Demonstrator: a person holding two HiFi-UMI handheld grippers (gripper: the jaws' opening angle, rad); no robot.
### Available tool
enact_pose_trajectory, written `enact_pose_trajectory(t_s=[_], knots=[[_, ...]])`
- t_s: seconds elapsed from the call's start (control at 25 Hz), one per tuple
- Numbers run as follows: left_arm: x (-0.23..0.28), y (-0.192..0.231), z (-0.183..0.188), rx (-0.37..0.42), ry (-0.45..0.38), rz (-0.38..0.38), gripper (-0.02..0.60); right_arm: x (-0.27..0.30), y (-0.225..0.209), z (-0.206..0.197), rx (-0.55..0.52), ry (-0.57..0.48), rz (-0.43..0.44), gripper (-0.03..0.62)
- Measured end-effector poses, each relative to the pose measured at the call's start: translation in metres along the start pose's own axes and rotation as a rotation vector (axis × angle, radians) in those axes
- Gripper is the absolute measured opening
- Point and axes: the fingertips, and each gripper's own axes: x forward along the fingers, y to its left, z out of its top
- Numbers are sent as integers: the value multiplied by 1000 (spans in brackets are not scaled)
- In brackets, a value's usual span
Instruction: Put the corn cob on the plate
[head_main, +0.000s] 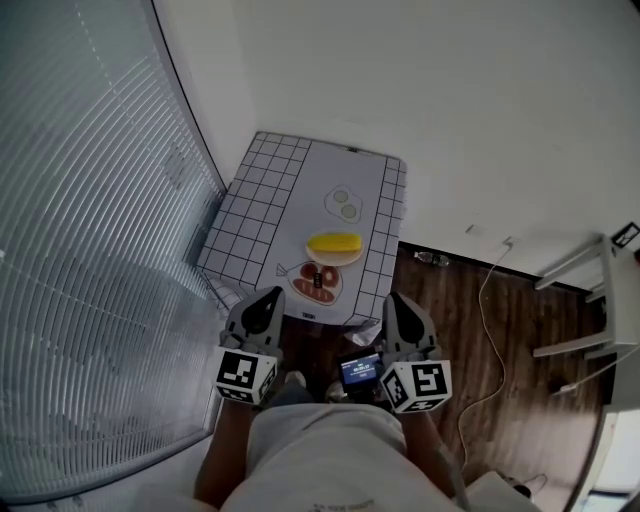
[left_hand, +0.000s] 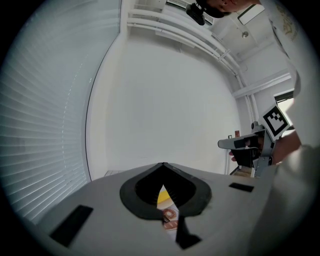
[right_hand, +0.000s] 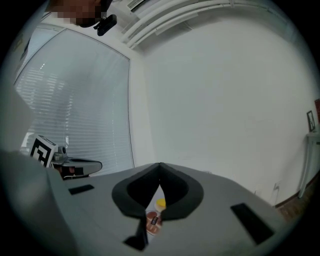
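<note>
The yellow corn cob (head_main: 334, 243) lies across a small tan plate (head_main: 337, 258) in the middle of the low table (head_main: 255, 200). Both grippers hang short of the table's near edge, close to the person's body and apart from the corn. The left gripper (head_main: 262, 303) is shut and holds nothing, and so is the right gripper (head_main: 402, 308). In the left gripper view the shut jaws (left_hand: 163, 166) leave a slit that shows a sliver of the corn (left_hand: 163, 198). The right gripper view shows the same past its shut jaws (right_hand: 160, 166): a bit of corn (right_hand: 160, 203).
A fish-shaped dish with reddish slices (head_main: 317, 282) sits at the table's near edge, just in front of the corn. Two pale green slices (head_main: 343, 205) lie farther back. Window blinds (head_main: 90, 220) run along the left; a white cable (head_main: 485, 300) and a white frame (head_main: 590, 300) are on the wooden floor at right.
</note>
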Motion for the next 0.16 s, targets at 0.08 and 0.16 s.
enact_pose_trajectory(t_s=[0.08,0.16], knots=[[0,2,0,-1,0,1,8,0,1,-1,1,1,0,6],[1,3,-1,-1,0,1,8,1,3,-2,0,4,1,6]])
